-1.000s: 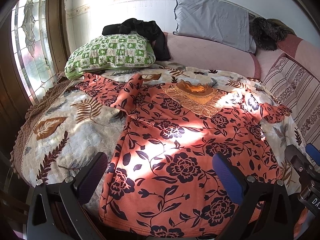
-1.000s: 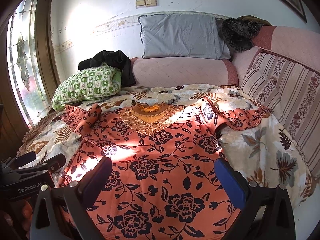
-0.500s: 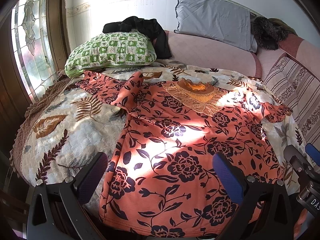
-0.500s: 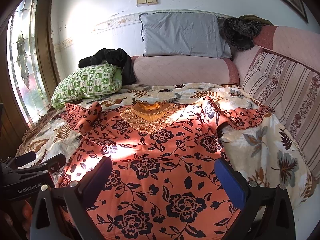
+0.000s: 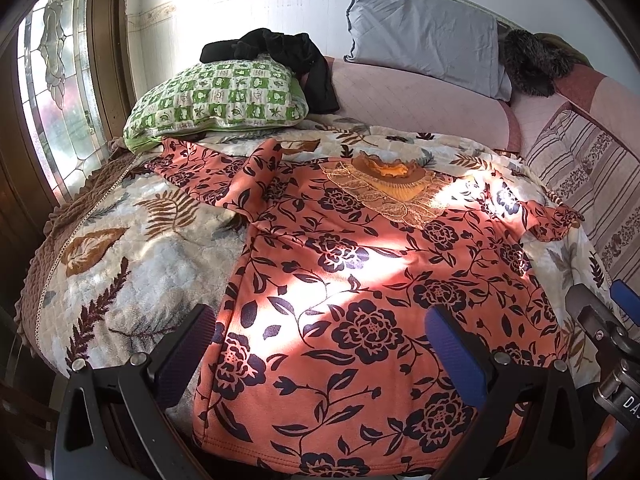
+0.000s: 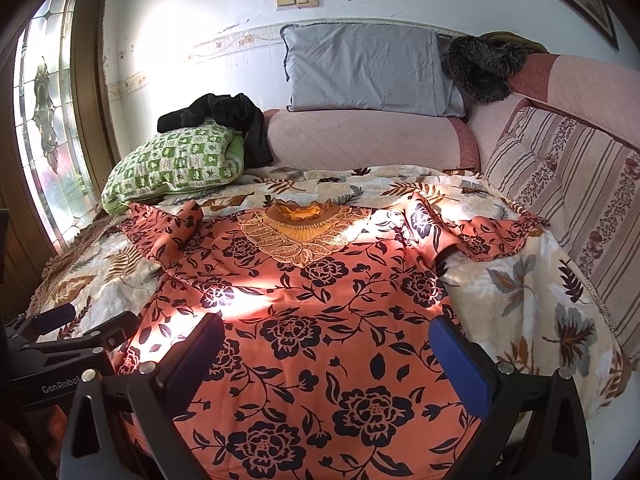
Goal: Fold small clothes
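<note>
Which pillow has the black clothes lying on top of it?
The green checked pillow by the window. A black garment is draped over its top. The grey pillow leans upright against the wall with nothing on it.

You face a white plaster wall (image 6: 192, 4) with a patterned border; a tall leaded stained-glass window (image 5: 52, 92) at left throws sun patches across the leaf-print quilted bedspread (image 6: 520, 288).

Orange floral top (image 5: 360, 280) lies spread flat, seemingly face up, sleeves rumpled.
</note>
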The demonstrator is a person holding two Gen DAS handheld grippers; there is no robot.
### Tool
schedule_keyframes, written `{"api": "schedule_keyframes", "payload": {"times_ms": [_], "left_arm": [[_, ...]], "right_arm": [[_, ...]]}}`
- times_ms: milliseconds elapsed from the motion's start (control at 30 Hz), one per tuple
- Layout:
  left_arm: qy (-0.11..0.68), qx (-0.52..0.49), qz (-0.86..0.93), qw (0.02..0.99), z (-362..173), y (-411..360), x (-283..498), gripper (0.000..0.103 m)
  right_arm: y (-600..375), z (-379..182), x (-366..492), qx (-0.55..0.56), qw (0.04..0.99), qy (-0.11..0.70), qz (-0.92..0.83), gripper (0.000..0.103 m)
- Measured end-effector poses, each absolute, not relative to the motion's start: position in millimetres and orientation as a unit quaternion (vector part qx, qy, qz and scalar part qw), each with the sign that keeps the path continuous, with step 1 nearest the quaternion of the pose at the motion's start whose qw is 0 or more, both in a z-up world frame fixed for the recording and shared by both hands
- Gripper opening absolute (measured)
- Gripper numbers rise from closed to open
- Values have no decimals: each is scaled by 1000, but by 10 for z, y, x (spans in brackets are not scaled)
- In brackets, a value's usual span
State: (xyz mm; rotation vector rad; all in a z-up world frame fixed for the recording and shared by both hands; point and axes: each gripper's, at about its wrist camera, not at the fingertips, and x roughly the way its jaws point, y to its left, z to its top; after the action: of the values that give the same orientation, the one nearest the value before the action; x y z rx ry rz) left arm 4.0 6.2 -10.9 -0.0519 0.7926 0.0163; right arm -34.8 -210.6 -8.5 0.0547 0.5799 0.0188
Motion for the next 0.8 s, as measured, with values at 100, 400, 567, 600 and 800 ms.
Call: {"api": "schedule_keyframes", "payload": {"times_ms": [100, 400, 567, 600, 800], "left_arm": [[385, -26, 9, 923, -115, 73, 47, 103], [386, -25, 8, 922, -119, 93, 70, 103], [385, -24, 7, 923, -110, 79, 66, 103], [384, -24, 7, 923, -108, 79, 67, 103], [386, -20, 11, 922, -115, 73, 72, 103]], "right_arm": [[-2094, -72, -325, 26, 958, 285, 11, 103], [-2077, -69, -280, 26, 957, 288, 12, 103], [-2072, -63, -285, 25, 958, 285, 13, 103], [-2070, -61, -282, 25, 958, 285, 14, 103], [-2053, -70, -262, 27, 958, 286, 17, 103]]}}
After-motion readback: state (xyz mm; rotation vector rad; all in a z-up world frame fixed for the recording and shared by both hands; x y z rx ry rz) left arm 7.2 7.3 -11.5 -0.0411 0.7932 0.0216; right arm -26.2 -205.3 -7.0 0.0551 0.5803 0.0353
